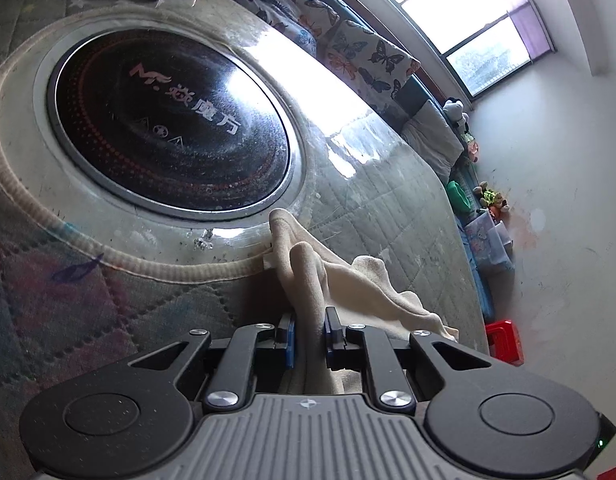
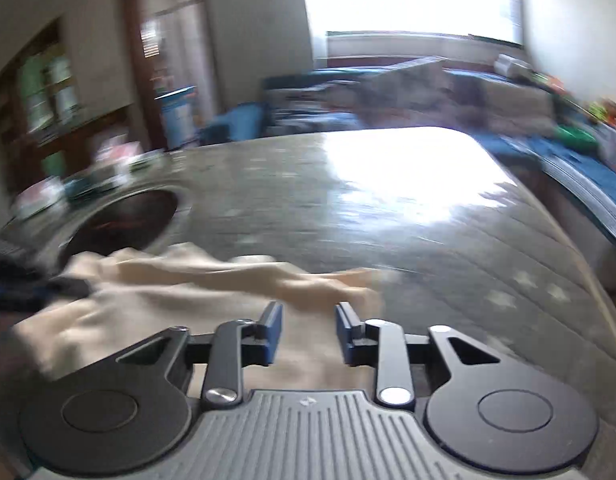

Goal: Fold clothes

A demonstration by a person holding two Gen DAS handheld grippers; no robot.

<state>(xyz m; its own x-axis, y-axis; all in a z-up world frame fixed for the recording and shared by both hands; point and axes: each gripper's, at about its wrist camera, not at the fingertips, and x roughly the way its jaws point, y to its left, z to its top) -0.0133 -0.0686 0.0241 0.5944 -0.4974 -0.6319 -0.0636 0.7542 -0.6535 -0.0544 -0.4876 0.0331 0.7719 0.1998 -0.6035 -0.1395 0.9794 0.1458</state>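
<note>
One cream garment (image 1: 308,276), perhaps two cushions (image 1: 327,40)

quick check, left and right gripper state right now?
Left gripper: shut on the cream cloth.
Right gripper: open, fingers apart above the cloth, nothing pinched.

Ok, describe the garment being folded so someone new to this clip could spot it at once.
Start at the big table with the round black cooktop set into it. Just beside the cooktop's rim lies the cream cloth, one bunched fold pinched in the left gripper. It is the only soft, plain pale thing on the table.
</note>
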